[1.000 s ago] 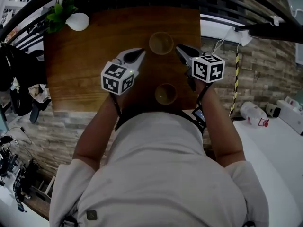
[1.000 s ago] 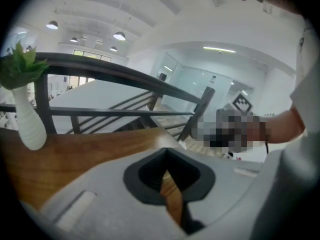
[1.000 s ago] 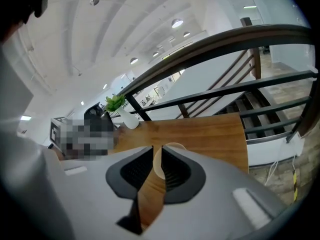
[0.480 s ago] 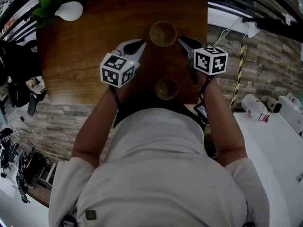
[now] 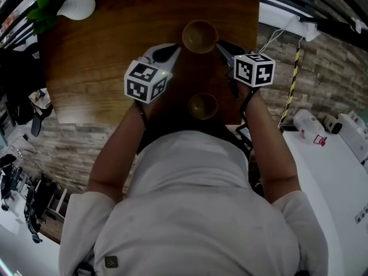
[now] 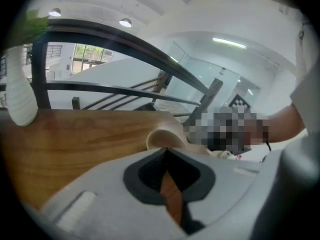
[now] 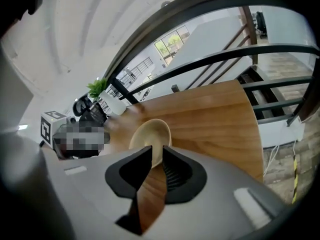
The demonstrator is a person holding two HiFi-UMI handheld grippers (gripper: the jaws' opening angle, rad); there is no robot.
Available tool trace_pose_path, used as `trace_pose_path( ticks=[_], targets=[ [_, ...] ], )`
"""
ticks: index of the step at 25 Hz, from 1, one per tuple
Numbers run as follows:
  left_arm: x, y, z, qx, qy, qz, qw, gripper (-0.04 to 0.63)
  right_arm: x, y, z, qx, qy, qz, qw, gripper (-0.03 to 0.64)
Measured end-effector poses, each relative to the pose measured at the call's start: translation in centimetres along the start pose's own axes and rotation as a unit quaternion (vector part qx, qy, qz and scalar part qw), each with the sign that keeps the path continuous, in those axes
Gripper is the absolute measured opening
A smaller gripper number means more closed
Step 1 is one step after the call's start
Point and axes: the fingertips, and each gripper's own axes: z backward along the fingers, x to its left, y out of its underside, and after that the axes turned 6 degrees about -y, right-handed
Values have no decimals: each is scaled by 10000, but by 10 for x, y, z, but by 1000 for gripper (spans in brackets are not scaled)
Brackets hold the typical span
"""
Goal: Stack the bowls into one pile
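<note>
- The far bowl (image 5: 199,36) sits between the gripper tips; the near bowl (image 5: 202,105) lies well apart on the table (image 5: 98,68).
- The left gripper (image 5: 172,50) is closed and empty. The right gripper (image 5: 221,46), jaws just opening, stands half-spread and grips nothing.
- The bowls look light, rigid and slick, so pinching the rim should work.

Wooden table (image 5: 98,68) carries far bowl (image 5: 199,36), near bowl (image 5: 202,106) (well apart) and white vase (image 5: 77,6).

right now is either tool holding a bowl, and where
Nothing is held. The left tool is shut, empty; the right tool has just been opening, jaws apart near the far bowl, not gripping its rim.
</note>
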Motion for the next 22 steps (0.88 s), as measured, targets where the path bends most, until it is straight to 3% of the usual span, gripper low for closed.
trace_pose_path(
  ticks=[17, 22],
  targets=[
    [6, 19, -5, 158, 48, 171, 9997, 5, -15, 10, -29, 254, 115, -67, 9996, 74],
    [8, 17, -3, 125, 53, 178, 9997, 5, -18, 10, -31, 343, 277, 49, 9990, 17]
  ],
)
